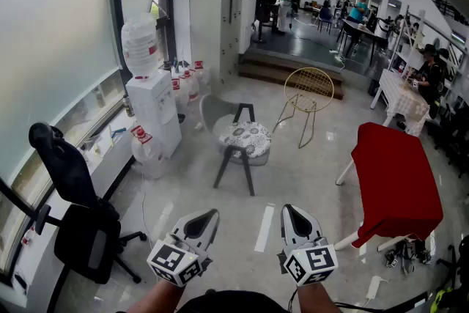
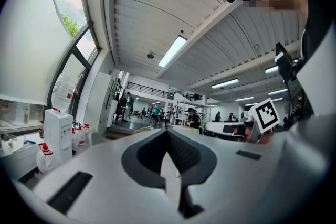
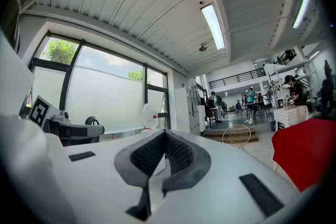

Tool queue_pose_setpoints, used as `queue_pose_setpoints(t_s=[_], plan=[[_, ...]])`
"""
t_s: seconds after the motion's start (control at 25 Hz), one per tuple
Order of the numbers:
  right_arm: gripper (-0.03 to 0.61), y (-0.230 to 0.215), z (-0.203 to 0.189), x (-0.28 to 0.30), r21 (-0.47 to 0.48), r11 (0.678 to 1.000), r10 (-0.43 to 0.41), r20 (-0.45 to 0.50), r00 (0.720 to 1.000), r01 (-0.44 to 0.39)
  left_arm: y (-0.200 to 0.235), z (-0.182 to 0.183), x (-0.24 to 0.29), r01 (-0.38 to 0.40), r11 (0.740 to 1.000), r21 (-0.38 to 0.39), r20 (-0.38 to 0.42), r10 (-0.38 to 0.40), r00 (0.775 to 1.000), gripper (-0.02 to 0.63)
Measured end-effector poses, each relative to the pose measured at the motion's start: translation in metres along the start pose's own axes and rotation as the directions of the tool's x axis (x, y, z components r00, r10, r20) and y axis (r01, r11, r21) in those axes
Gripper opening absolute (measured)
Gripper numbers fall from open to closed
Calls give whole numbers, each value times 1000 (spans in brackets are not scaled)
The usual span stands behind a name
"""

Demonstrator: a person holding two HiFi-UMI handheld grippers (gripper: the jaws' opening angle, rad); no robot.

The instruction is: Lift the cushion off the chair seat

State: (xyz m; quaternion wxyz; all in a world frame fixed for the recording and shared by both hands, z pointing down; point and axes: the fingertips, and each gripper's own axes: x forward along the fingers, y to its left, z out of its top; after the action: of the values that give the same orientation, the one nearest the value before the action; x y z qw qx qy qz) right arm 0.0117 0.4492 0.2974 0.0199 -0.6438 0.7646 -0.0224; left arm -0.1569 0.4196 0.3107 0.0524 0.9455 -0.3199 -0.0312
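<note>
The cushion (image 1: 247, 136), round with a black-and-white pattern, lies on the seat of a small chair (image 1: 231, 163) with dark legs and a grey back, in the middle of the floor in the head view. Both grippers are low at the near edge of that view, well short of the chair and pointing towards it. My left gripper (image 1: 212, 215) (image 2: 168, 131) is shut with nothing in it. The right gripper (image 1: 287, 210) (image 3: 166, 134) is also shut and empty. Neither gripper view shows the cushion.
A water dispenser (image 1: 152, 105) with spare bottles (image 1: 146, 149) stands left of the chair by the window. A black office chair (image 1: 76, 209) is near left, a red-covered table (image 1: 396, 179) near right, a gold wire chair (image 1: 308, 92) behind. Steps (image 1: 289, 74) and people lie beyond.
</note>
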Motion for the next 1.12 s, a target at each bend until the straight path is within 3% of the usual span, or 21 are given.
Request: queue_pose_setpoints(t_s=[0.56, 1.12], plan=[[8, 17, 2, 5, 8, 1000, 6, 12, 1000, -6, 11, 1, -15, -17, 1000, -6, 2, 17, 1000, 6], [8, 68, -7, 23, -16, 1000, 13, -2, 1000, -13, 52, -6, -46, 5, 1000, -16, 12, -5, 1000, 6]])
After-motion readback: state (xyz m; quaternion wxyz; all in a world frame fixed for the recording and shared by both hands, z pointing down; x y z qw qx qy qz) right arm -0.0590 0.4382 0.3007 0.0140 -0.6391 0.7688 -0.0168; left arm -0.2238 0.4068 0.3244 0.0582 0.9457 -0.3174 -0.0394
